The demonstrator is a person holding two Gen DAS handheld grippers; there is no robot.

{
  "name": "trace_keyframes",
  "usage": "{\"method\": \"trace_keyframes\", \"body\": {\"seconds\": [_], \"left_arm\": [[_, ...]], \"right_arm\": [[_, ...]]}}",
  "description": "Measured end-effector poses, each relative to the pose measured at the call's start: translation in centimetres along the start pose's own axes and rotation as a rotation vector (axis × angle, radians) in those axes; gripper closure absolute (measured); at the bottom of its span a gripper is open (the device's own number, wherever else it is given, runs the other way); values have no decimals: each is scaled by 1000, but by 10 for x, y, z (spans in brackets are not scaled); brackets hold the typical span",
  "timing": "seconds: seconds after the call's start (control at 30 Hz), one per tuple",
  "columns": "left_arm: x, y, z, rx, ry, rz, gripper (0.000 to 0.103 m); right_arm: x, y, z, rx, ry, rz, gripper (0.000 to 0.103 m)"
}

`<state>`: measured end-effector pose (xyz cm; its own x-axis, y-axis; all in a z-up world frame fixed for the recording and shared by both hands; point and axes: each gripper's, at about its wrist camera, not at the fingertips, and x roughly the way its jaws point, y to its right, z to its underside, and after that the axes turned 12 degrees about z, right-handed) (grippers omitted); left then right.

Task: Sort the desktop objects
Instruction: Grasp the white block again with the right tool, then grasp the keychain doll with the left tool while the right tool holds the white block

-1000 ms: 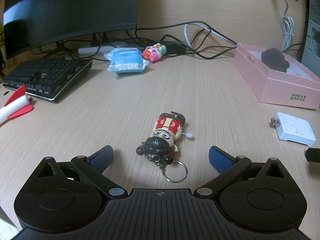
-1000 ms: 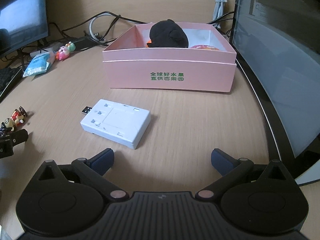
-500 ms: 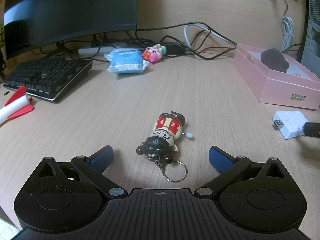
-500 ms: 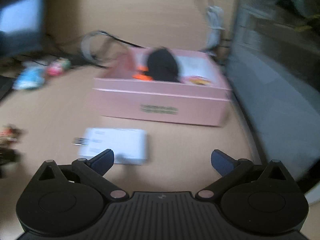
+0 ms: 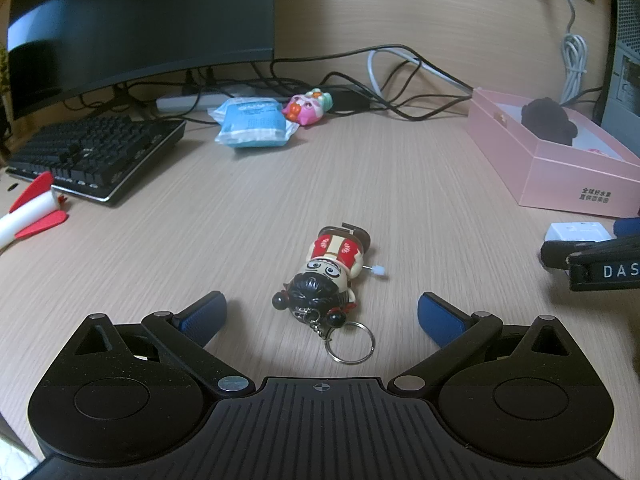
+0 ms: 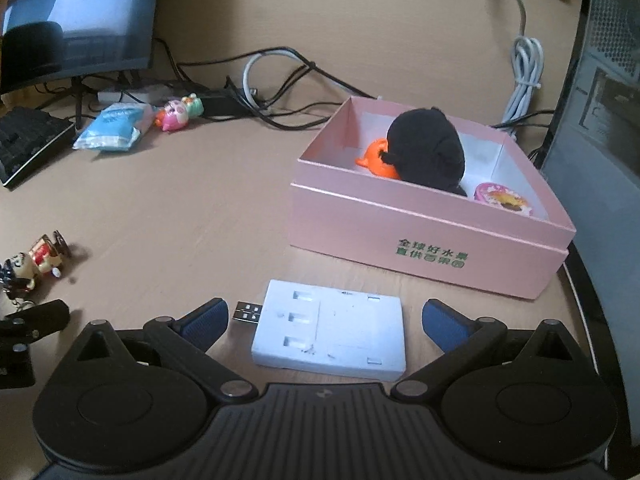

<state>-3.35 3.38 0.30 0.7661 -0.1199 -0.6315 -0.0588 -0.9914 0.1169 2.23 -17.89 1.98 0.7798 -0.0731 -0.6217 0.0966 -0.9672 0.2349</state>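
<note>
pink box point(image 6: 432, 236) green chinese print; "das" on right tongs point(image 6: 325, 318); both tongs wide open, empty.

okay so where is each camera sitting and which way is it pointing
Left wrist: on the left gripper, low over the desk, facing the doll keychain and monitor; its open blue fingers show.
Right wrist: on the right gripper, facing the white USB box and pink box; its open fingers show.
Shared: keychain, pink box, USB box, blue packet.
</note>
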Motion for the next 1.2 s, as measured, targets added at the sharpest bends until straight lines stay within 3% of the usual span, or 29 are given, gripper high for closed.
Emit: {"method": "trace_keyframes", "body": {"seconds": [0.2, 0.3, 0.8, 0.97, 1.03, 1.13, 1.2], "left_arm": [[0, 0, -1, 0, 0, 4, 0], [0, 0, -1, 0, 0, 4, 0], [0, 1, -1, 2, -5, -2, 0], [-2, -4, -8, 2, -67, -1, 0], [-5, -9, -9, 28, -76, -48, 0], [-10, -19, -11, 84, -54, -196, 0], [-11, -29, -14, 70, -50, -262, 0]], "right_arm": [[5, 4, 2, 24, -18, -19, 1], [4, 6, 3, 29, -22, -45, 11], [-13, 10, 19, 61, 18, -51, 11], [-14, 9, 20, 62, 27, -53, 11], [-13, 11, 20, 72, 27, -54, 11], [-13, 13, 21, 82, 28, -59, 11], [-13, 13, 21, 86, 27, -61, 11]]}}
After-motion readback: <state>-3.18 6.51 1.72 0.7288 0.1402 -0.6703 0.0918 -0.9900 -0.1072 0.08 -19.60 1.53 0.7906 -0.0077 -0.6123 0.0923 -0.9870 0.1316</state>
